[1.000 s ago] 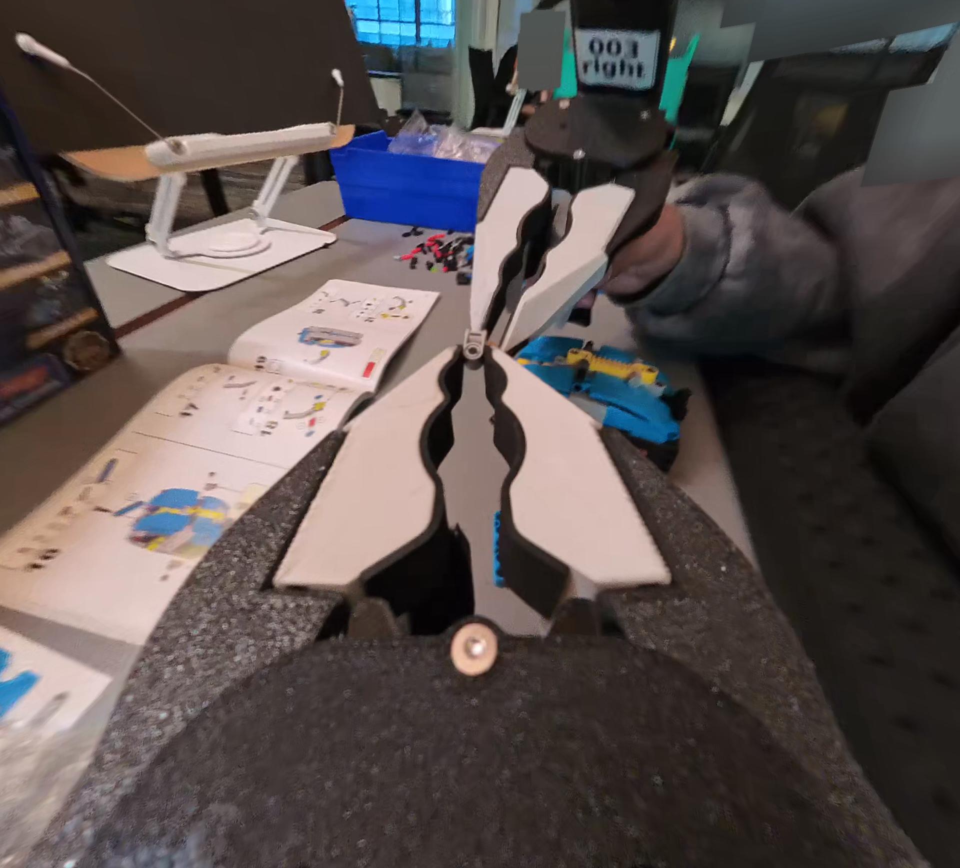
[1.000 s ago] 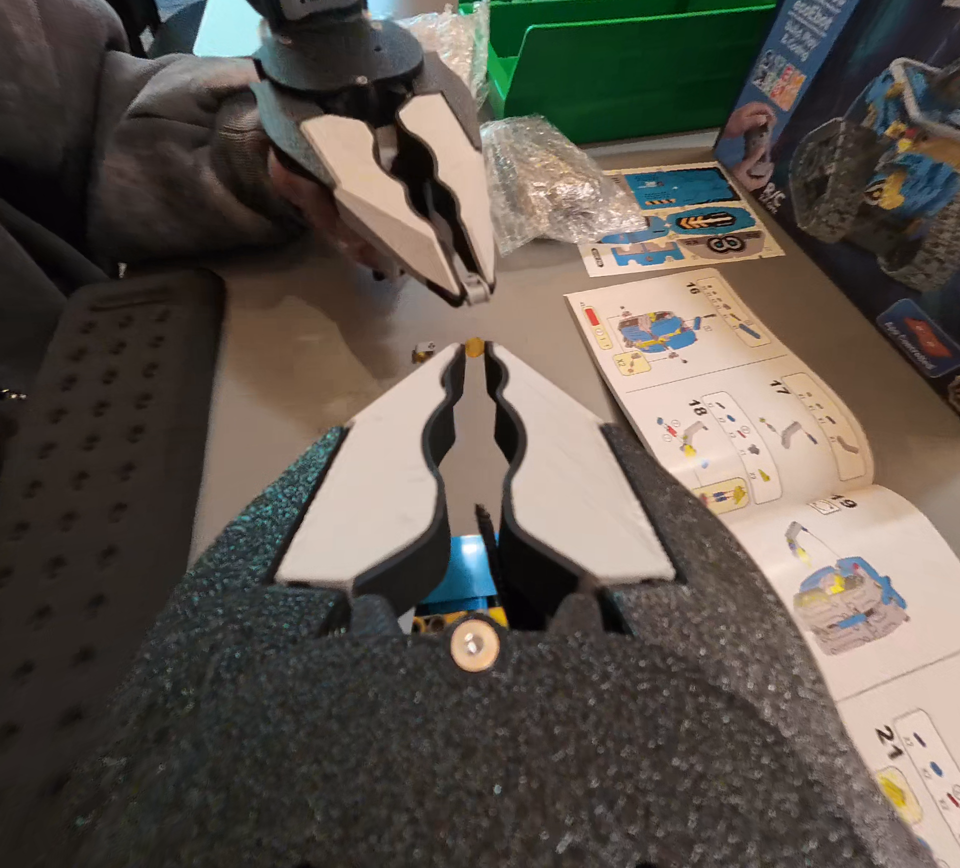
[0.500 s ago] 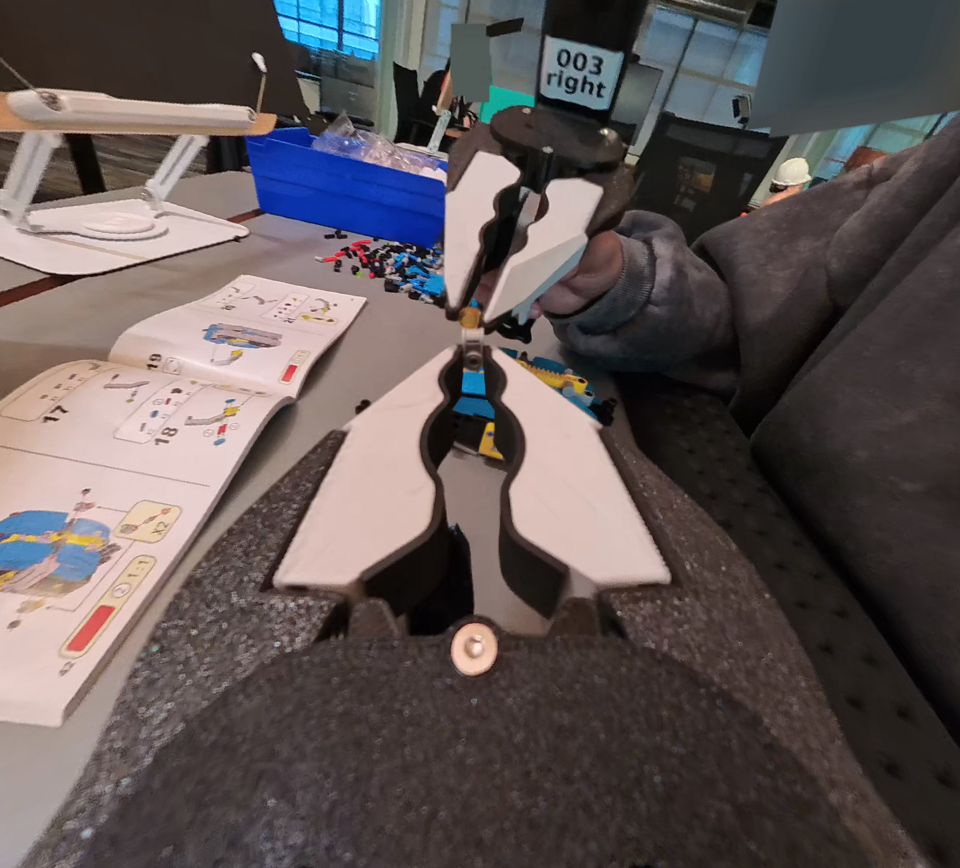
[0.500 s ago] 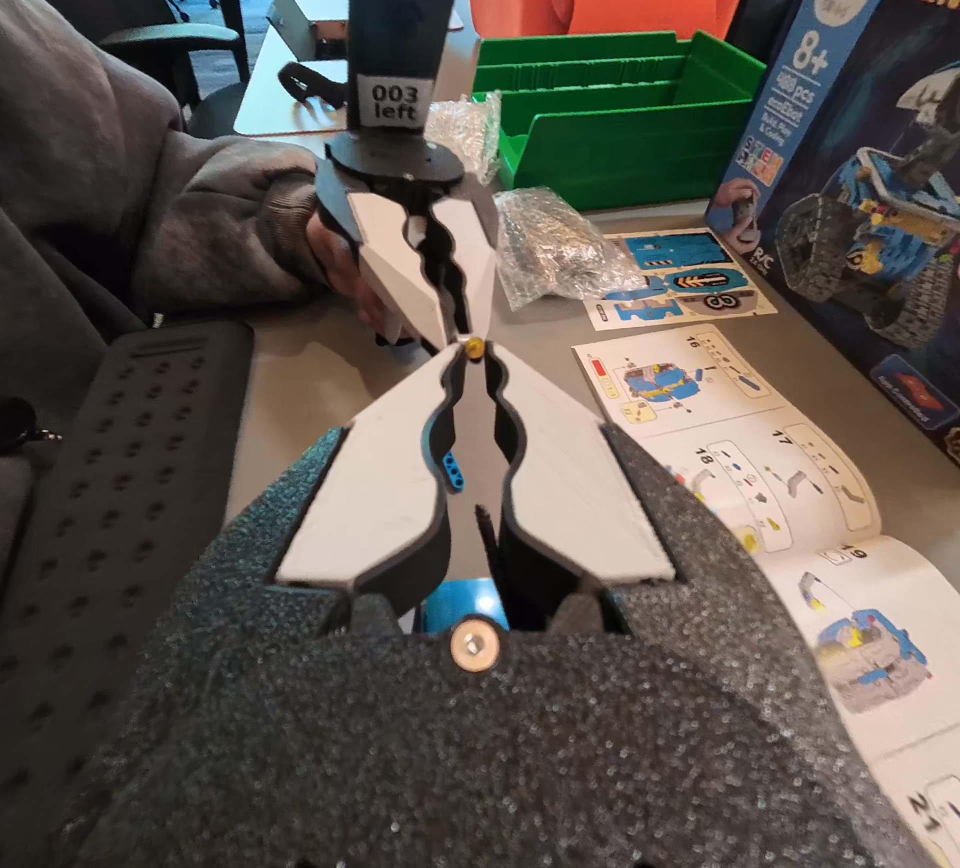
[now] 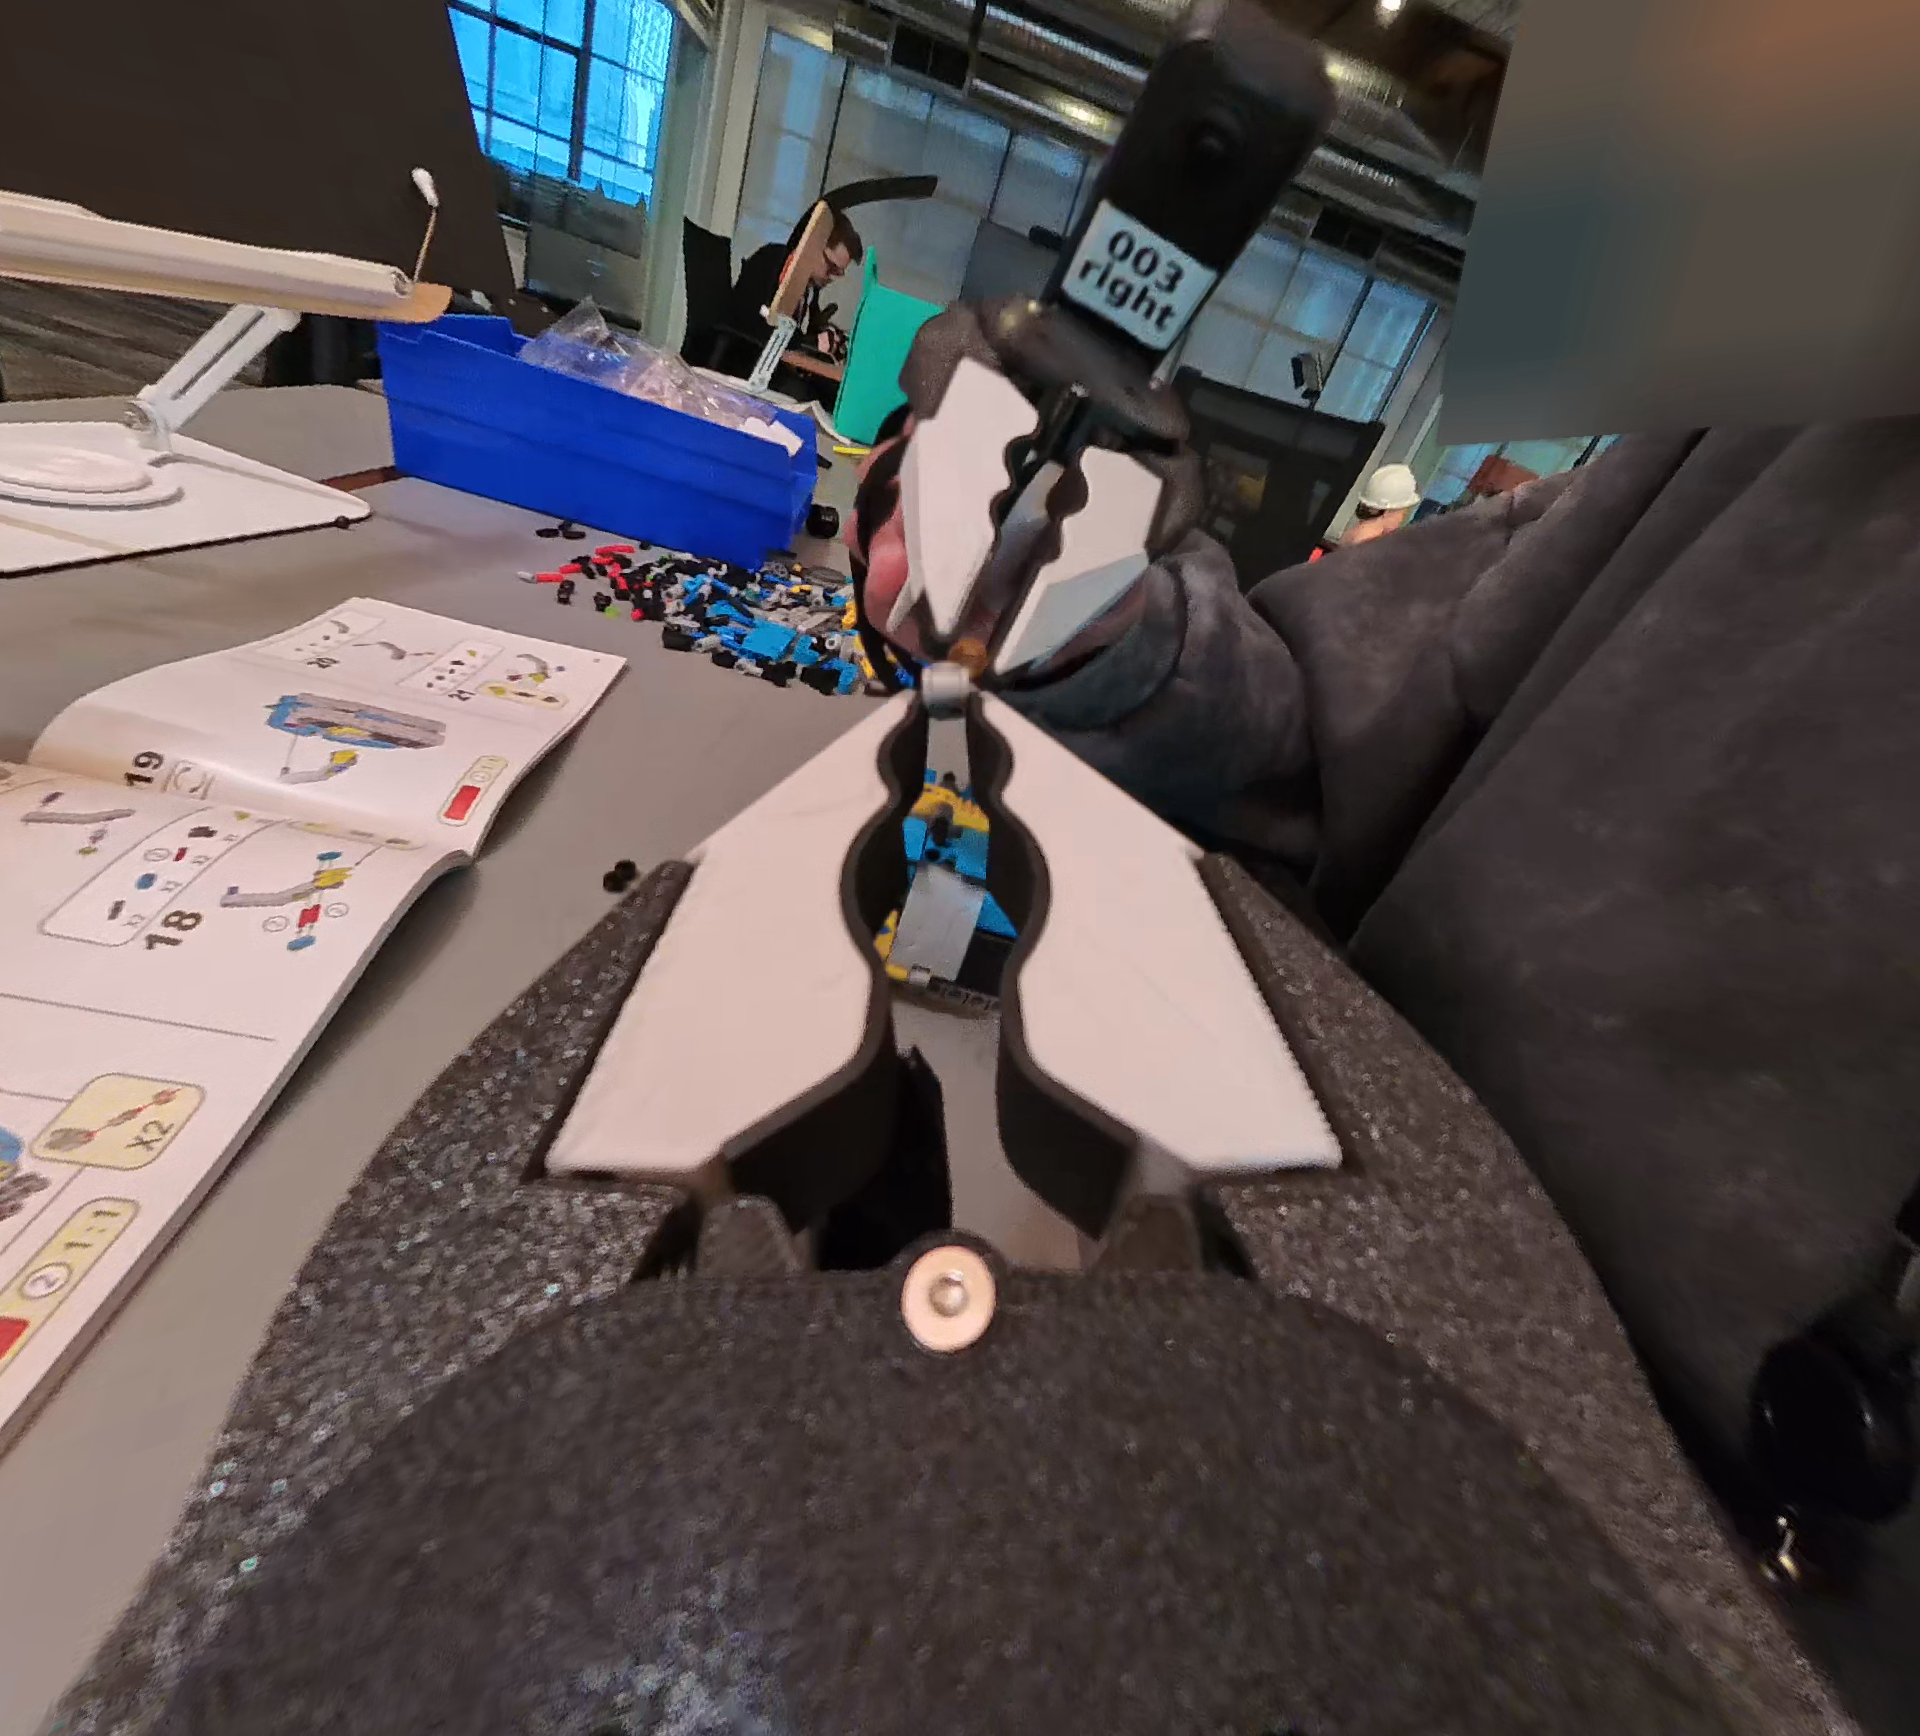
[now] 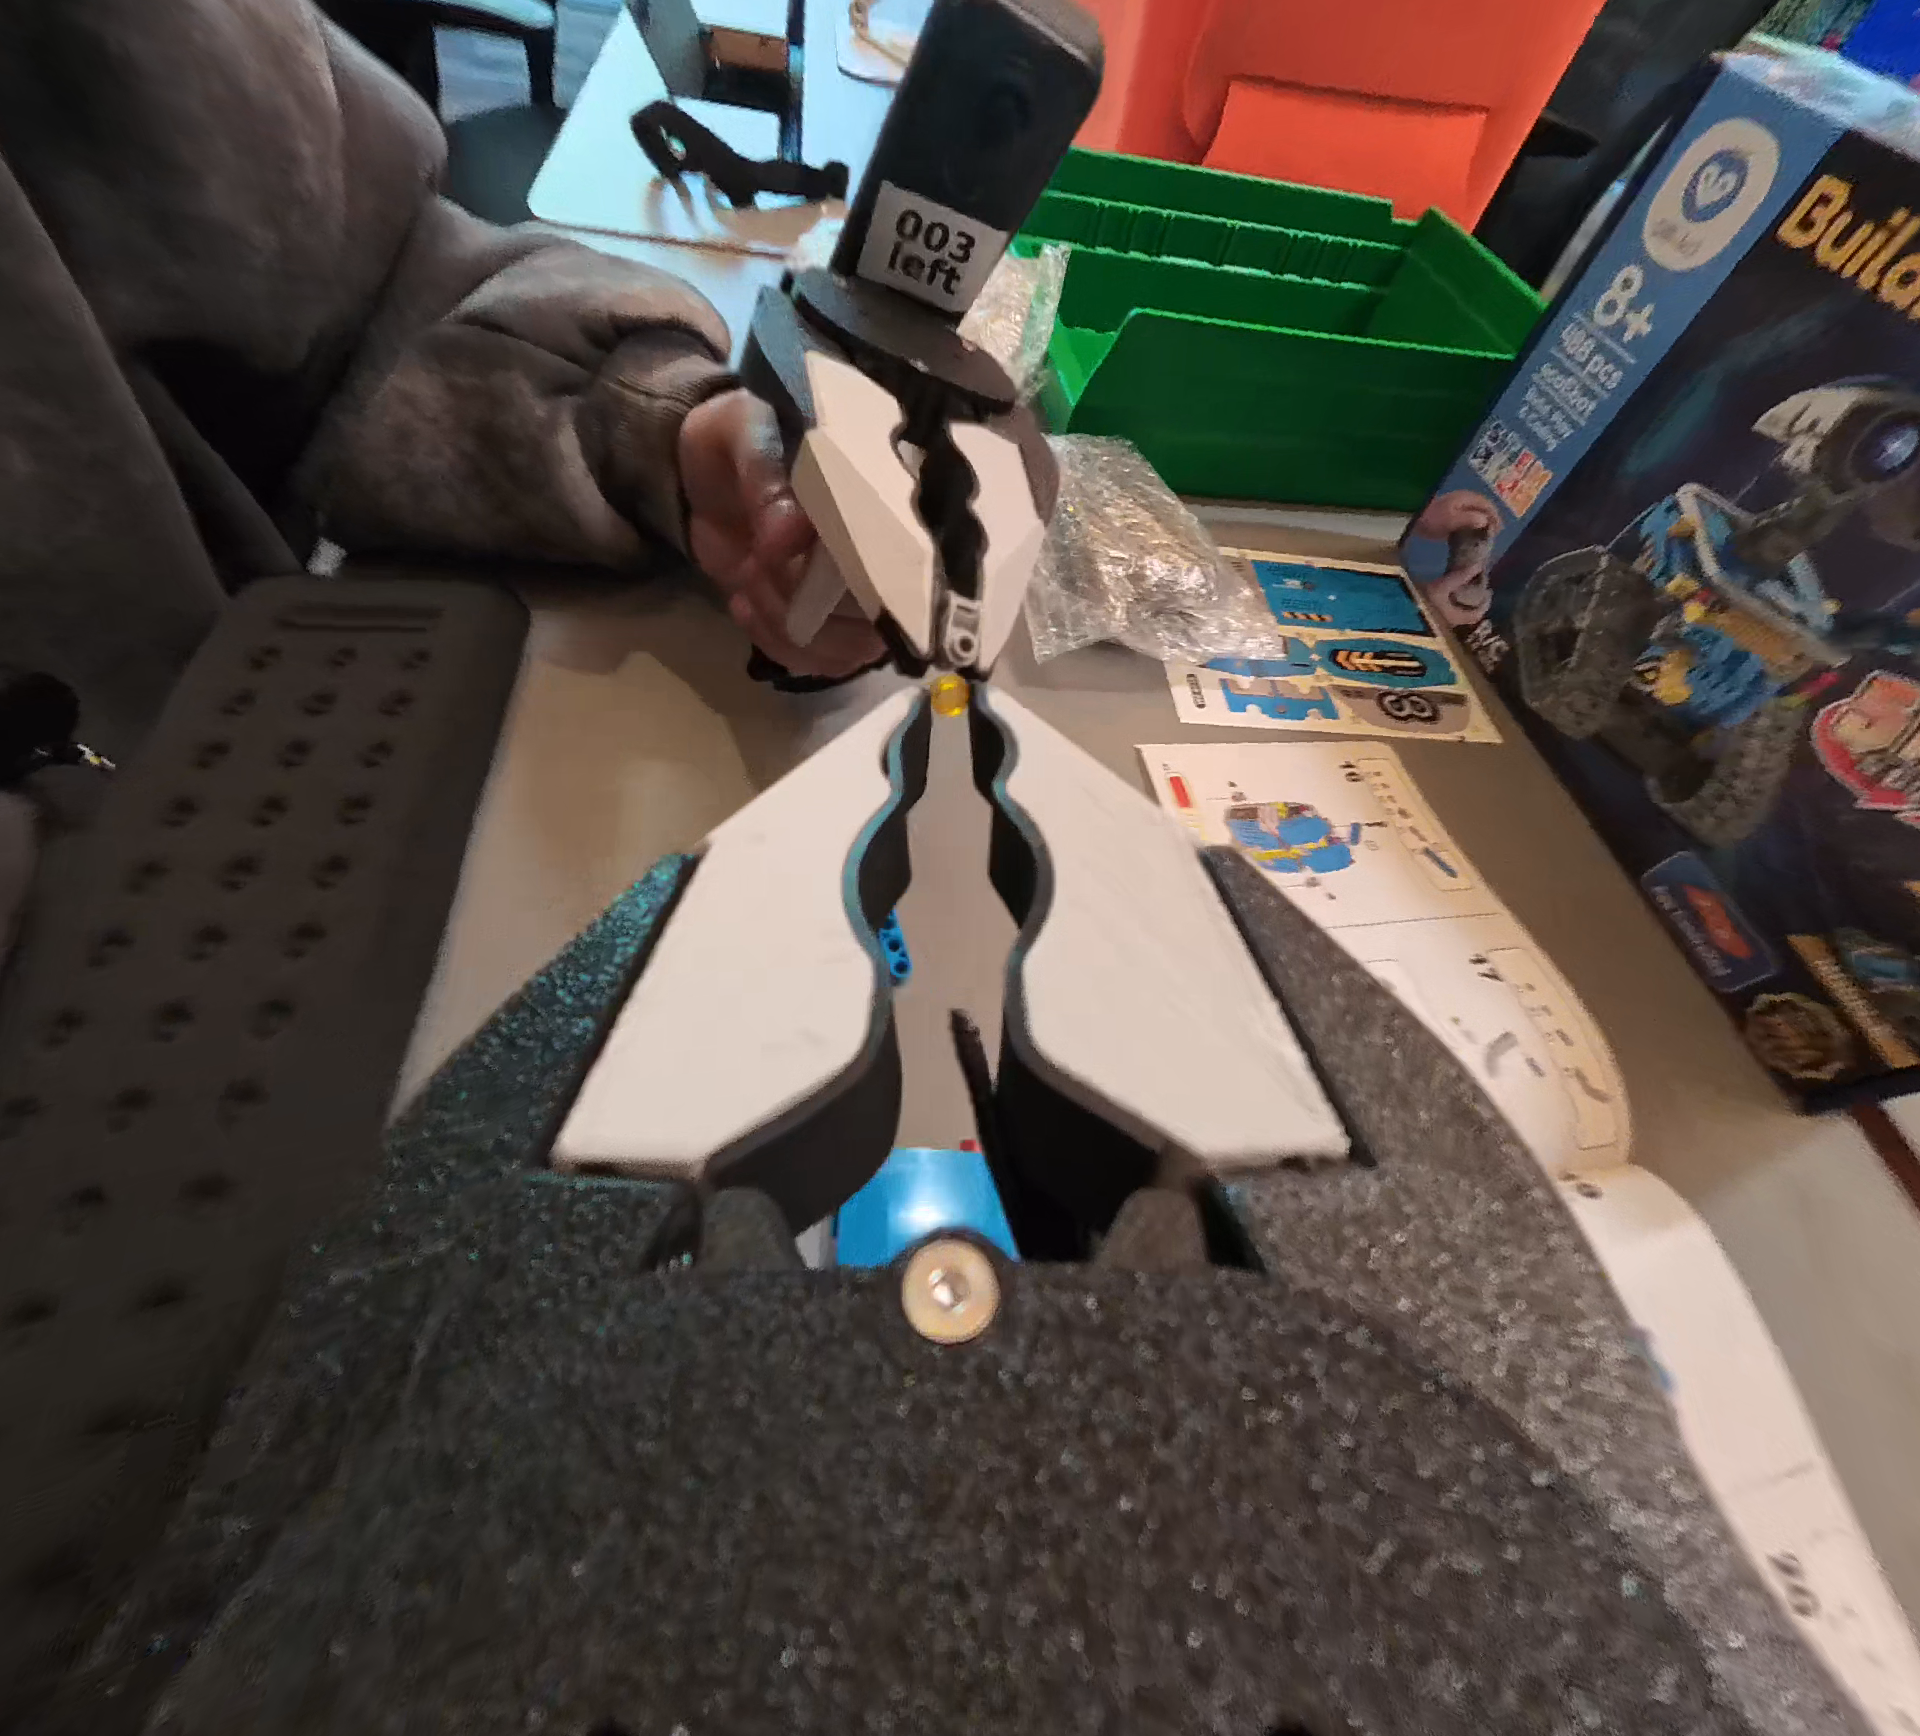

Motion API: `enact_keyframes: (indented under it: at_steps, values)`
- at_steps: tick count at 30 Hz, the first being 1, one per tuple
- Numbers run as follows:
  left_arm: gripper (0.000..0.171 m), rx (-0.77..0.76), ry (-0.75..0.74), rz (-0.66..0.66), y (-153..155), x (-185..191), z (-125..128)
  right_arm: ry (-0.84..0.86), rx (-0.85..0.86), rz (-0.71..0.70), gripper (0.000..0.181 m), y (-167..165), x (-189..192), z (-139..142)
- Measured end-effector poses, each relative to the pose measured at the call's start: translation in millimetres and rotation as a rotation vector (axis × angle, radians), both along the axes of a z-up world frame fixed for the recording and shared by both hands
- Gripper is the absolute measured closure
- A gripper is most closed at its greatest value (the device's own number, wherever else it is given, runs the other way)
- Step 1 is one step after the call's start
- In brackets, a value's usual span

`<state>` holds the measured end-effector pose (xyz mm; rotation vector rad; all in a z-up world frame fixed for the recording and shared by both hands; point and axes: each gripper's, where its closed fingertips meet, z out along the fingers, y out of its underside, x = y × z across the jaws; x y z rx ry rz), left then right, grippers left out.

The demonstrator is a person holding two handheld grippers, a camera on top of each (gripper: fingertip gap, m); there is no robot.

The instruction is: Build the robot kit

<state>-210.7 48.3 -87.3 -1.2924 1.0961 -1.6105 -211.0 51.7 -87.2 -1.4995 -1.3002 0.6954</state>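
The left gripper (image 5: 943, 687) has its fingers clamped on a small grey connector piece (image 5: 943, 685), and the right gripper (image 6: 948, 694) has its fingers clamped on a small yellow pin (image 6: 948, 694). The two pieces meet tip to tip above the grey worktop (image 5: 665, 782). An open instruction booklet (image 5: 260, 813) lies on it, a heap of loose bricks (image 5: 727, 611) sits before a blue bin (image 5: 592, 439), and a green bin (image 6: 1278, 356) stands toward the far edge.

readable markings, wording not reproduced:
- white label (image 5: 1138, 289) on the camera body above the right gripper (image 5: 961, 642).
- second white label (image 6: 928, 252) above the left gripper (image 6: 951, 647).
- step numerals on the open instruction booklet (image 5: 260, 803).
- lettering and numerals on the blue box (image 6: 1662, 439).
- sticker sheet (image 6: 1340, 658): print too small to read.
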Motion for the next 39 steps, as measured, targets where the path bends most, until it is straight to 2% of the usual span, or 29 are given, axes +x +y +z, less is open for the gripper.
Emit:
enact_keyframes:
  at_steps: [4,8,13,16,25,39]
  values:
    - [0.165,0.115,0.078,0.017,-3.6,3.5,-11.9,-0.059,0.062,0.049,0.175,-7.3,-3.8,-1.7]
    - [0.165,0.275,0.143,0.057,-6.3,5.0,-23.4,-0.206,0.069,0.041,0.175,-3.3,-0.3,-19.1]
    - [0.165,0.363,0.217,0.073,-8.4,6.8,-36.5,-0.244,0.036,0.065,0.175,-7.1,-3.6,-28.9]
    - [0.165,0.371,0.23,0.074,-8.8,7.3,-39.7,-0.292,0.048,0.049,0.175,-4.8,-0.7,-34.6]
    - [0.165,0.368,0.249,0.075,-8.4,8.1,-42.9,-0.28,-0.017,0.058,0.175,-6.0,0.6,-39.9]
    - [0.166,0.4,0.372,0.172,2.4,16.9,-62.6,-0.382,-0.082,-0.044,0.175,3.8,6.9,-61.3]
